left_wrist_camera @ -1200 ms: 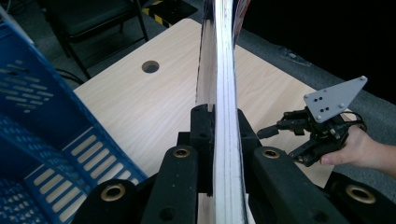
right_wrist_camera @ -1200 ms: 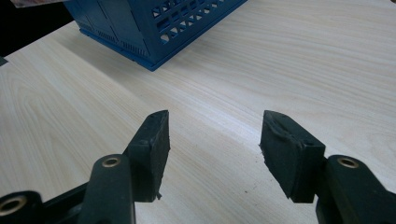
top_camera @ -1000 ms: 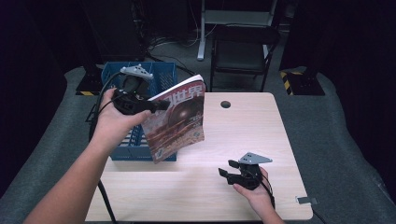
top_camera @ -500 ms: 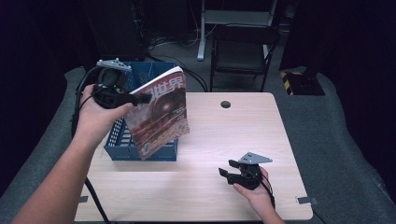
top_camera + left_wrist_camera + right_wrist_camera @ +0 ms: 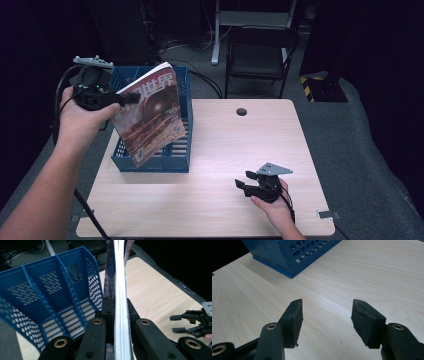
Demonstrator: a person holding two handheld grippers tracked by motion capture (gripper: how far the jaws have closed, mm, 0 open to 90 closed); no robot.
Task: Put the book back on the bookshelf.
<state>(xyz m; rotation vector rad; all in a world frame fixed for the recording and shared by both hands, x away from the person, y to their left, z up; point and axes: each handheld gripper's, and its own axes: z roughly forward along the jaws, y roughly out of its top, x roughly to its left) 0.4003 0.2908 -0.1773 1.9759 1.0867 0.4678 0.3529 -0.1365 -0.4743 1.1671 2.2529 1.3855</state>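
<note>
The magazine (image 5: 119, 322) is clamped edge-on between the jaws of the left gripper (image 5: 131, 98) — it is held upright, tilted, over the blue file rack (image 5: 178, 159) at the table's (image 5: 230, 150) left edge. The right gripper (image 5: 245, 183) is rested near the front-right corner, jaws parted around nothing.

Black chair (image 5: 260, 47) behind table (image 5: 230, 150).
</note>
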